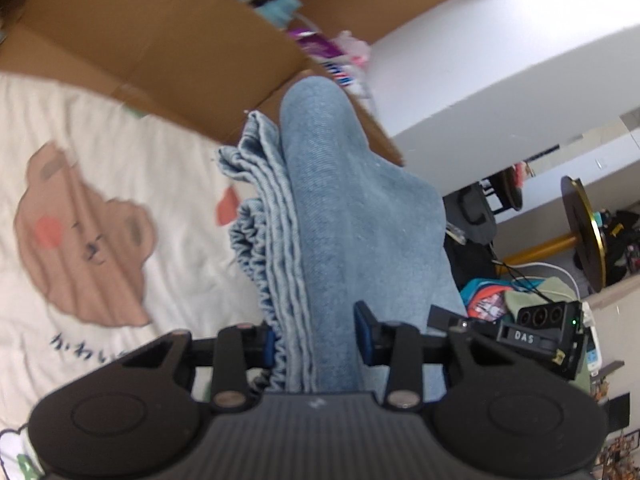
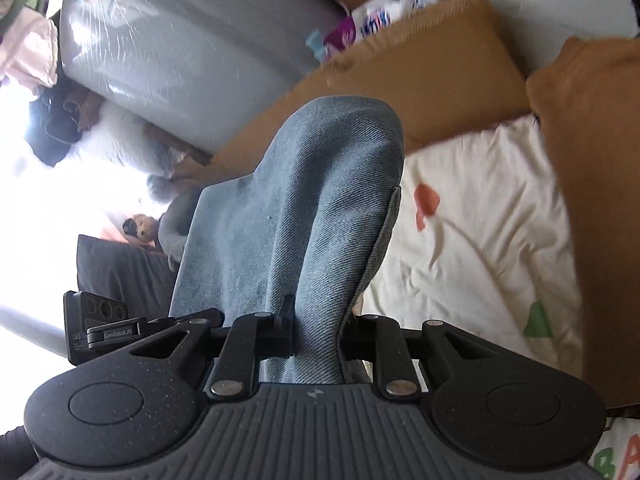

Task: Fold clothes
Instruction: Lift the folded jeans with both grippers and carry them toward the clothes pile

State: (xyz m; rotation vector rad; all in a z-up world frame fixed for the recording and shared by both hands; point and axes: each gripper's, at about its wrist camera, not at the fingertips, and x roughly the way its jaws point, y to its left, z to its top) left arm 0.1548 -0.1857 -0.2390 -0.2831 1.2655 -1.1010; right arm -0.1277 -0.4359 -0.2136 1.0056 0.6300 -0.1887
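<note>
A light blue denim garment [image 1: 340, 200] with a gathered elastic waistband [image 1: 264, 248] hangs lifted above the bed. My left gripper [image 1: 318, 338] is shut on it, blue pads [image 1: 365, 334] pressing a thick bunch of fabric at the waistband. In the right wrist view the same denim garment [image 2: 320, 184] rises in a fold ahead of my right gripper [image 2: 318, 322], which is shut on another part of its edge. The cloth spans between the two grippers. The right gripper's body [image 1: 536, 332] shows at the lower right of the left wrist view.
Below lies a cream bedsheet [image 1: 80, 220] printed with a brown bear. Open cardboard boxes [image 1: 160, 40] with packets stand along the bed's far side. A brown cloth [image 2: 592, 160] lies on the sheet at right. Floor clutter [image 1: 520, 280] and a plastic-wrapped grey mattress [image 2: 180, 40] surround the bed.
</note>
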